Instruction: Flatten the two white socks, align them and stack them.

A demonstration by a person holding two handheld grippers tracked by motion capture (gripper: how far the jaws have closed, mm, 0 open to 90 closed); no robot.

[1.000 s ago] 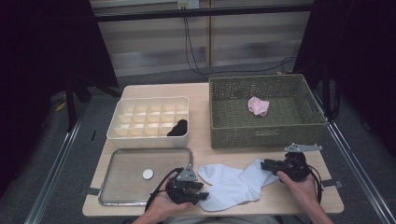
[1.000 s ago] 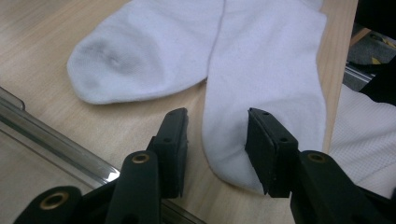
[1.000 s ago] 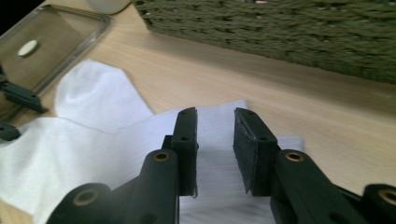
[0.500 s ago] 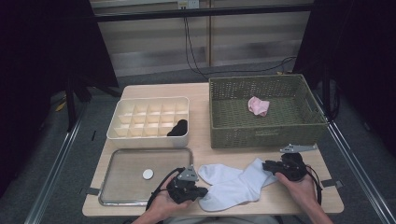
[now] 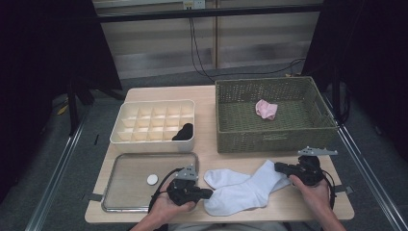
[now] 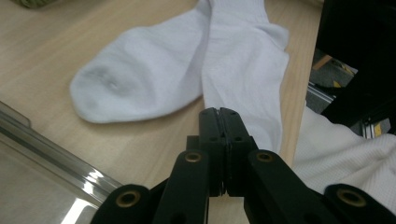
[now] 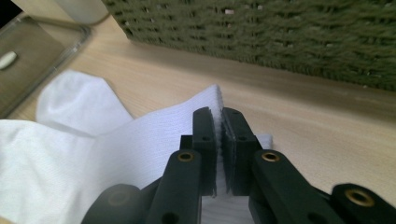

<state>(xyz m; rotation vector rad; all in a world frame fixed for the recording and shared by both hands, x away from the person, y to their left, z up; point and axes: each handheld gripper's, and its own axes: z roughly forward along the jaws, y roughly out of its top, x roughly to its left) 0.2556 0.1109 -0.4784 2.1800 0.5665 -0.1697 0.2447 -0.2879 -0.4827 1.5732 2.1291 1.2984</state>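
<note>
**Both claws closed on white socks at the counter's near edge**

Two white socks (image 5: 243, 186) lie overlapped on the counter (image 5: 207, 144), between the metal tray (image 5: 125, 199) and the person's right hand, just in front of the green woven basket (image 5: 274, 137). Left claw (image 6: 219, 112): jaws fully together, pinching the edge of the nearer sock. Right claw (image 7: 218, 116): jaws have just been closing, now clamped on the ribbed cuff of a sock, fabric showing between them. Pink cloth (image 5: 266, 109) sits in the basket. Black item (image 5: 183, 132) in the divided white box (image 5: 144, 139). Small white disc (image 5: 152, 179) on the tray.
</note>
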